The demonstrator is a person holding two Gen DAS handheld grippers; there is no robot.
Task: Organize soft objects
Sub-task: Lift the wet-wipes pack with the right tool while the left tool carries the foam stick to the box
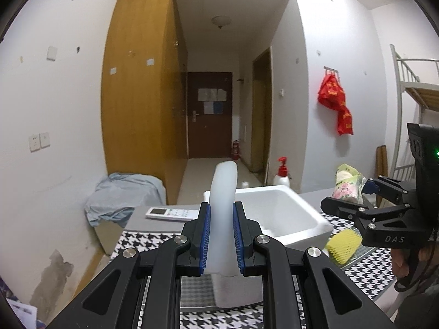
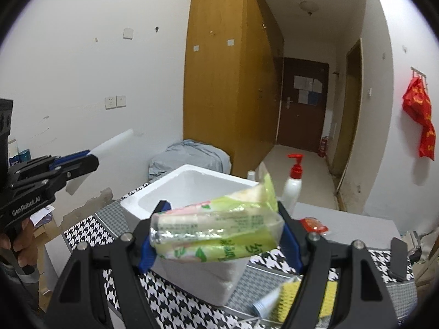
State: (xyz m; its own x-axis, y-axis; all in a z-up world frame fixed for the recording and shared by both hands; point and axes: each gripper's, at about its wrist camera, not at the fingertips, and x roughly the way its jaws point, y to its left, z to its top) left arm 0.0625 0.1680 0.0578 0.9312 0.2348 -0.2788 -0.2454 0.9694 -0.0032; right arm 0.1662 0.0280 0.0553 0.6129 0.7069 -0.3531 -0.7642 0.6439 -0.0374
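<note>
Tissue packs (image 2: 216, 227) — a soft bundle in thin green-and-white plastic film with a pink flower print — sit crosswise in the right hand-held gripper (image 2: 219, 235), whose blue pads are clamped on the two short ends of the bundle, just in front of and above the white foam box (image 2: 192, 189). I judge the bundle light and squashy; the film looks slick and crinkles at its loose end, so a hold across the firm middle of the packs should be safer than one on the flapping wrapper, and a hard squeeze would only dent it, not harm it. The other soft thing is a white foam strip (image 1: 222, 213), translucent and milky, standing up between the pads of the left hand-held gripper (image 1: 221, 235), which are drawn close together and pinching it near its lower part; its rounded top arches over toward the box, just short of the near rim. It bends under its own weight, so I take it to be very light, springy and easy to crush — best held low and let drop rather than pushed. A yellow foam net (image 1: 343, 246) lies on the houndstooth-covered bench (image 1: 142, 238) to the right of the box, a remote control (image 1: 171, 213) to its left, and a pump bottle with a red top (image 2: 293, 183) stands behind it. The box looks empty from both views, though its floor is only partly visible.
</note>
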